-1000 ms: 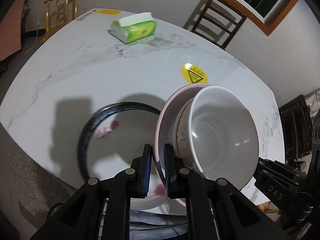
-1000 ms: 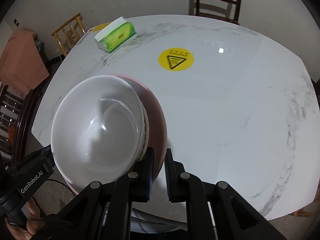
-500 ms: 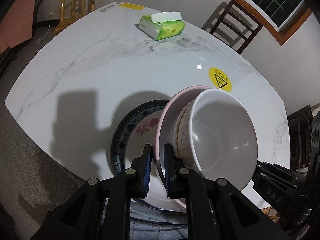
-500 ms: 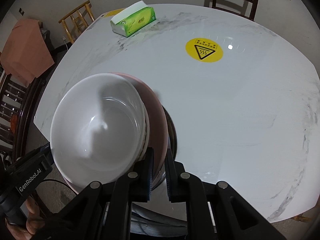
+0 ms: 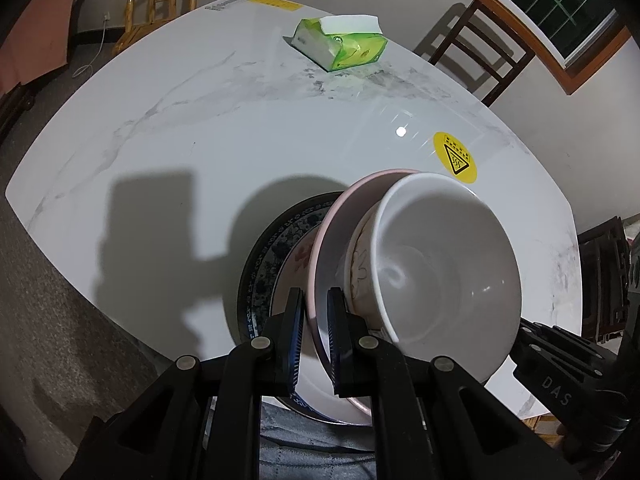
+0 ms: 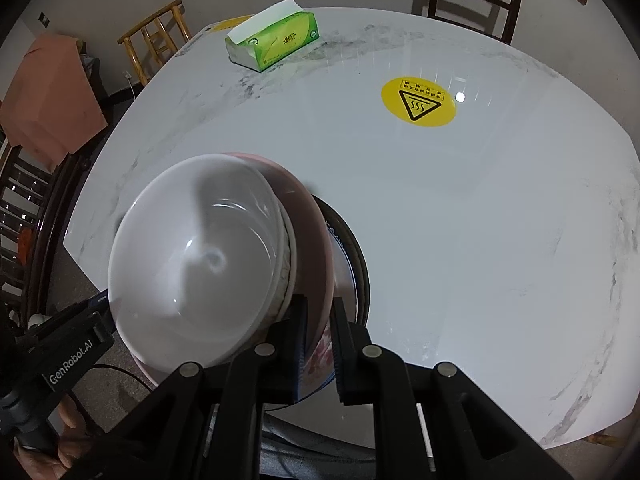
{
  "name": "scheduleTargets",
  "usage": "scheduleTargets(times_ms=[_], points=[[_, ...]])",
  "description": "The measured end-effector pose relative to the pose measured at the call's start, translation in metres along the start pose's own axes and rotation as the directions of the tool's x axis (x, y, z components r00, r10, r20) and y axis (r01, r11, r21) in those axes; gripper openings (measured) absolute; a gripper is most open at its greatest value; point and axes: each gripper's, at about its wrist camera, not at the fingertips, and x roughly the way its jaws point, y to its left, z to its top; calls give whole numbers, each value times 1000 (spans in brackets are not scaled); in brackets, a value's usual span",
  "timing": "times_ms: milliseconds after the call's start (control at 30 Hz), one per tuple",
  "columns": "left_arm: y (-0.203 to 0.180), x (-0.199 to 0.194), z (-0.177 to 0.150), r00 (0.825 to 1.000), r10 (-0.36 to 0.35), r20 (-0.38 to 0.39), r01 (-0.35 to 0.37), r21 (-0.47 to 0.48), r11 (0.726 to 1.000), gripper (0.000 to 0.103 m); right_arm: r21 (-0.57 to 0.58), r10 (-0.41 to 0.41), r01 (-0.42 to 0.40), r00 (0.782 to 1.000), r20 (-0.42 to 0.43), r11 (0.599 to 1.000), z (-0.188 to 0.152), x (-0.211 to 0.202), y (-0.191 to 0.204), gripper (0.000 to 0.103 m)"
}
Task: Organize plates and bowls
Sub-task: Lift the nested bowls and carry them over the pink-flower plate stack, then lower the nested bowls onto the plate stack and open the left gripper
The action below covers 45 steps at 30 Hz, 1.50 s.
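Observation:
A pink plate point(image 5: 332, 236) carries a patterned bowl point(image 5: 358, 264) with a plain white bowl point(image 5: 444, 272) nested in it. My left gripper point(image 5: 314, 336) is shut on the plate's near-left rim. My right gripper point(image 6: 318, 340) is shut on the opposite rim of the pink plate point(image 6: 316, 236), with the white bowl point(image 6: 196, 264) to its left. The stack hangs over a dark-rimmed floral plate point(image 5: 272, 260) on the white marble table point(image 5: 180, 132); that plate also shows in the right wrist view point(image 6: 352, 264).
A green tissue box point(image 5: 340, 44) lies at the table's far side, also in the right wrist view point(image 6: 276, 40). A yellow warning sticker point(image 6: 418, 102) is mid-table. Wooden chairs point(image 5: 476, 52) stand around the table. The near table edge is under the stack.
Both grippers have carried the pink plate with its bowls forward and over the dark-rimmed floral plate, which now lies mostly beneath the stack.

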Motion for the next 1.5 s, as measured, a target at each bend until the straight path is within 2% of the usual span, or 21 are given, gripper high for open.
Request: scheduleTargets(times_ms=[300,400,500,567,700,767,833,1133,1267,1500], points=[[1,-1,-1,1000,-2,18,2,11,1000,7,10,15,-15,1000,8,1000,0,1,-2,15],[2,-2,-1,1000,4,22,-4,11,1000,11,15,13,-13,1000,3,1000,0,-1,-3,16],[4,-6,0,999,10,37,-10,15,1000,17,16,-4,4,1000,-2,1000,-1,-3,-5,23],[6,-8,0,999,21,45,-21,14,1000,26,18,-17,17,1000,2,1000,-1,-5,-6,31],[10,-13,-1,998,16,56,-17,11,1000,32,23,-31,31,999,21,999,-2,-13,-11,40],[10,-17,-2,998,16,66,-18,18,1000,36,25,-26,25,999,35,999,-4,-19,-14,50],[10,-21,-4,997,9,74,-11,20,1000,39,20,-19,19,999,49,1000,-6,-24,-15,56],[5,-44,-19,993,-17,113,11,58,998,47,29,39,-42,994,106,999,-30,-42,-23,60],[0,-57,-36,987,16,160,-32,95,995,55,35,88,-95,984,155,995,-46,-52,-26,62],[-10,-64,-68,971,79,225,-107,117,987,59,-42,81,-73,967,241,996,-74,-57,-15,63]])
